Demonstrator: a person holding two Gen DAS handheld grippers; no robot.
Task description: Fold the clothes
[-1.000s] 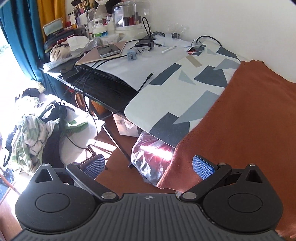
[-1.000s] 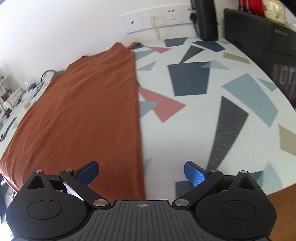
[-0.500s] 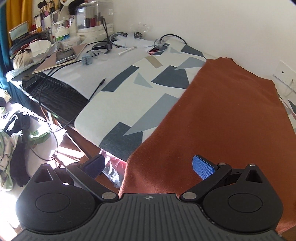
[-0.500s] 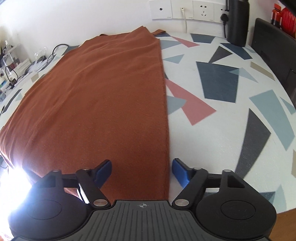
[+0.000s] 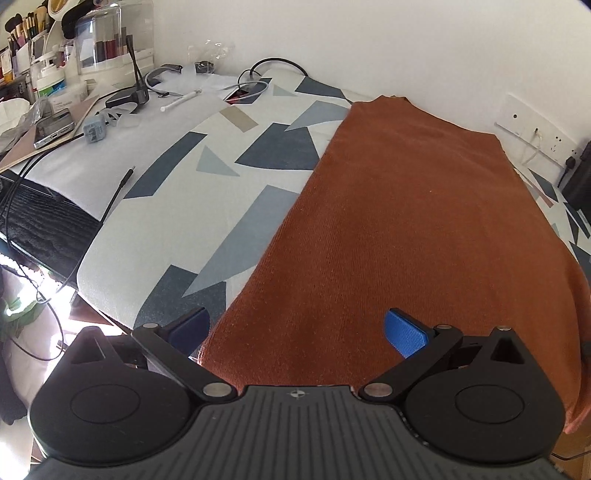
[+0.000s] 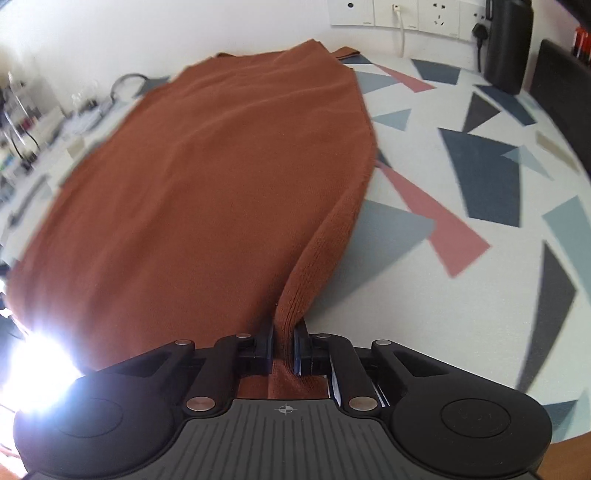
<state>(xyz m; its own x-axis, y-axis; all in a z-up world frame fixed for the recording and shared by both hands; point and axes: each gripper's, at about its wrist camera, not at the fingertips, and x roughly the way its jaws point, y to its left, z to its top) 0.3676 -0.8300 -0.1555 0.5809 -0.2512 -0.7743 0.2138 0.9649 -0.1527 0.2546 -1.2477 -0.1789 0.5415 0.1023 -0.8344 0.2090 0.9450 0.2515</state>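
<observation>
Two grippers work a rust-brown garment [image 5: 406, 206] laid lengthwise along a table [image 5: 207, 206] covered in a blue-and-grey shard pattern, its near hem draped over the front edge.

From the left wrist, the left gripper [image 5: 297, 328] hangs over the hem's left corner with its jaws spread wide, one blue pad [image 5: 404, 332] above the cloth and the other off its edge, gripping nothing. That stance looks like a line-up for taking the corner. Cables, a phone and cosmetics crowd the far end, well apart from the cloth.

From the right wrist, the right gripper [image 6: 283, 341] has just been closing and now pinches the garment's [image 6: 207, 177] near right corner, a ridge of knit rising from between the pads. The pinch likely secures one corner so the hem can be carried over toward the wall sockets [image 6: 399, 13] for a fold.
</observation>
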